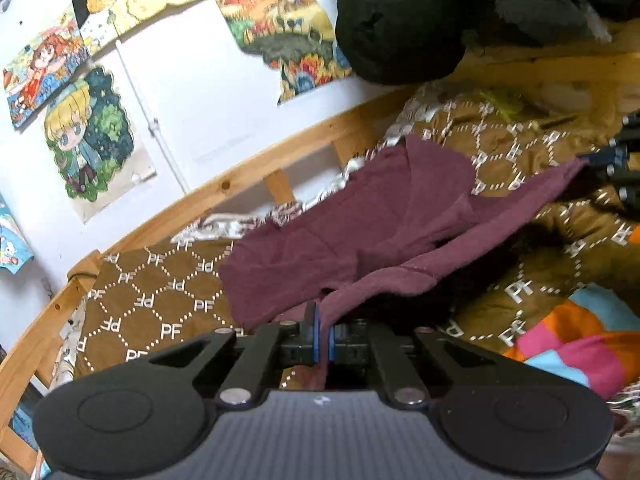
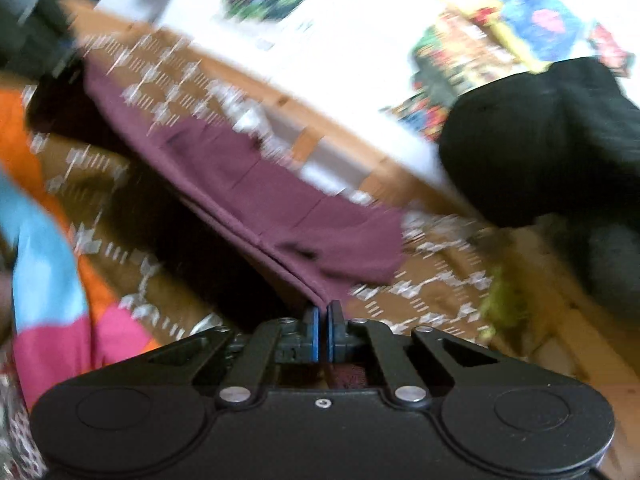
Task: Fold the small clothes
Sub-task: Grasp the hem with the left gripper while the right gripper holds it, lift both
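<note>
Both tongs [image 1: 321,330] [image 2: 323,322] pinch garment [image 1: 360,232] (lifted).

The whole right wrist view is smeared by motion blur, so the wall pictures [image 2: 460,92] cannot be made out. The right gripper [image 1: 618,168] is cut off by the left wrist view's right edge. The black bundle [image 1: 440,20] is cropped at the top edge.

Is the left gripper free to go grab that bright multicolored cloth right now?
Probably not yet. The left gripper is shut on the maroon garment, so it would have to let go first. The multicolored cloth itself lies uncovered on the brown bedspread.
</note>
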